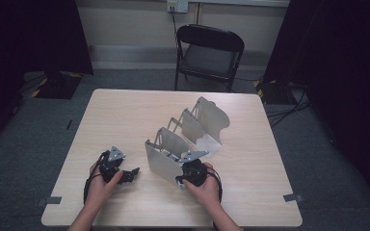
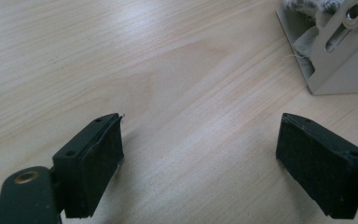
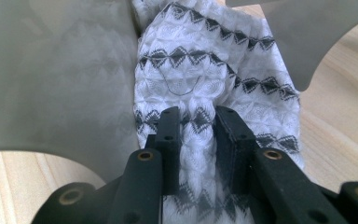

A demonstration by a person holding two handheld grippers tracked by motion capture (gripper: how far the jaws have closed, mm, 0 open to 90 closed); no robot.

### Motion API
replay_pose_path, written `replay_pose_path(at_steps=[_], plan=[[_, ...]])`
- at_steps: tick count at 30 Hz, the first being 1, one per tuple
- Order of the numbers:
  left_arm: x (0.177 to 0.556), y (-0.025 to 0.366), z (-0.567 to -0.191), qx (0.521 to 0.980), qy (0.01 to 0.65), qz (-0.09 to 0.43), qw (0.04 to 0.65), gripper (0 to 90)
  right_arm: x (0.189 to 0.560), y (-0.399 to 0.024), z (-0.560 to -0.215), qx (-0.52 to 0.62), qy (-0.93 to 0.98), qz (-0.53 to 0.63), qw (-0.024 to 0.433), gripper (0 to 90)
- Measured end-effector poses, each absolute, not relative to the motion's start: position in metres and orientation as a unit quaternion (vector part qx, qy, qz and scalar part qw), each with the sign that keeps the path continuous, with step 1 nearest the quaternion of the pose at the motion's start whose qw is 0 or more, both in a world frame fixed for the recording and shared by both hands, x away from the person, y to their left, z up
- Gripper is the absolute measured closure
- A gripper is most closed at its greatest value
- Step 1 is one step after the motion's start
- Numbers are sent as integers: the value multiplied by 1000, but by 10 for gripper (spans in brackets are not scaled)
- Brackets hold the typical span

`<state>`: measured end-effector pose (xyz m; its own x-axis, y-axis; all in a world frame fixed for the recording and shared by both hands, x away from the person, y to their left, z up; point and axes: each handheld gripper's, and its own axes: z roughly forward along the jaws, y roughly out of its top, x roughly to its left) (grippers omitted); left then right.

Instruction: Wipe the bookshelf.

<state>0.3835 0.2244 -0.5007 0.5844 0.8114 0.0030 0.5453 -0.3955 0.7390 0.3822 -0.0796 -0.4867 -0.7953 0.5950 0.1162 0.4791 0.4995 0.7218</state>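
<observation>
The high view gives the layout: pale wood table (image 1: 125, 115), a grey metal rack (image 1: 183, 139) of upright plates running from centre toward 1 o'clock, a black chair (image 1: 208, 53) beyond the far edge at 12. The left claw (image 1: 131, 173) sits near the front edge at approx 7 o'clock, just left of the rack's nearest plate. The right claw (image 1: 179, 179) is at approx 6 o'clock, pressed in against the rack's near end; its tips are hidden there by the hand & claw body.

The right gripper view shows what the high view can't: a white cloth (image 3: 214, 70) w/ rows of dark diamond pattern, tucked between two rack plates (image 3: 51, 74). Right claw (image 3: 196, 122): jaws close together, narrow gap, a raised fold of the cloth bunched between the pads & touching both. So it's clamped on the cloth, though only lightly by the look of it.

The left gripper view shows bare table (image 2: 168, 70) under the left claw (image 2: 200, 144), jaws wide apart, nothing between them, nothing touched. At approx 1 o'clock in that view: the rack's corner (image 2: 345, 70) w/ a slotted bracket, and a scrap of the cloth (image 2: 307, 5) inside it at the top edge.
</observation>
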Motion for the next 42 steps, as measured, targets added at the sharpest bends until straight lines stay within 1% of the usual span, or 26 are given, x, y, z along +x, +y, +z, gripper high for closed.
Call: replay_pose_path(at_steps=[8, 14, 15, 16, 17, 18, 21, 22, 23, 24, 25, 29, 30, 33, 35, 38, 39, 42], plan=[[384, 224, -501, 814, 417, 185, 359, 143, 375, -87, -487, 304, 866, 391, 71, 720], [384, 224, -501, 814, 417, 185, 359, 143, 363, -101, -487, 301, 866, 393, 73, 708], [384, 224, -501, 814, 417, 185, 359, 143, 357, -108, -487, 304, 865, 392, 71, 687], [384, 224, -501, 814, 417, 185, 359, 143, 357, -108, -487, 304, 865, 392, 71, 687], [384, 224, -501, 814, 417, 185, 359, 143, 353, -114, -487, 301, 866, 393, 73, 661], [384, 224, -501, 814, 417, 185, 359, 143, 353, -114, -487, 301, 866, 393, 73, 661], [384, 224, -501, 814, 417, 185, 359, 143, 347, -124, -485, 306, 869, 383, 65, 597], [384, 224, -501, 814, 417, 185, 359, 143, 347, -124, -485, 306, 869, 383, 65, 597], [384, 224, -501, 814, 417, 185, 359, 143, 346, -126, -481, 309, 867, 387, 62, 550], [384, 224, -501, 815, 417, 184, 359, 143, 346, -126, -481, 309, 867, 387, 62, 550], [384, 224, -501, 815, 417, 184, 359, 142, 346, -127, -479, 319, 858, 398, 71, 509], [384, 224, -501, 815, 416, 184, 359, 142, 352, -122, -477, 316, 854, 406, 74, 493], [384, 224, -501, 814, 417, 185, 359, 142, 357, -117, -478, 316, 855, 403, 81, 481], [384, 224, -501, 815, 416, 184, 359, 142, 360, -113, -482, 322, 855, 397, 83, 448], [384, 224, -501, 814, 417, 185, 359, 142, 361, -107, -489, 313, 862, 386, 98, 448], [384, 224, -501, 814, 417, 185, 359, 142, 360, -106, -489, 309, 864, 382, 108, 461], [384, 224, -501, 814, 417, 185, 359, 142, 359, -105, -489, 309, 864, 382, 109, 476], [384, 224, -501, 814, 417, 185, 359, 142, 358, -108, -490, 319, 859, 389, 98, 577]])
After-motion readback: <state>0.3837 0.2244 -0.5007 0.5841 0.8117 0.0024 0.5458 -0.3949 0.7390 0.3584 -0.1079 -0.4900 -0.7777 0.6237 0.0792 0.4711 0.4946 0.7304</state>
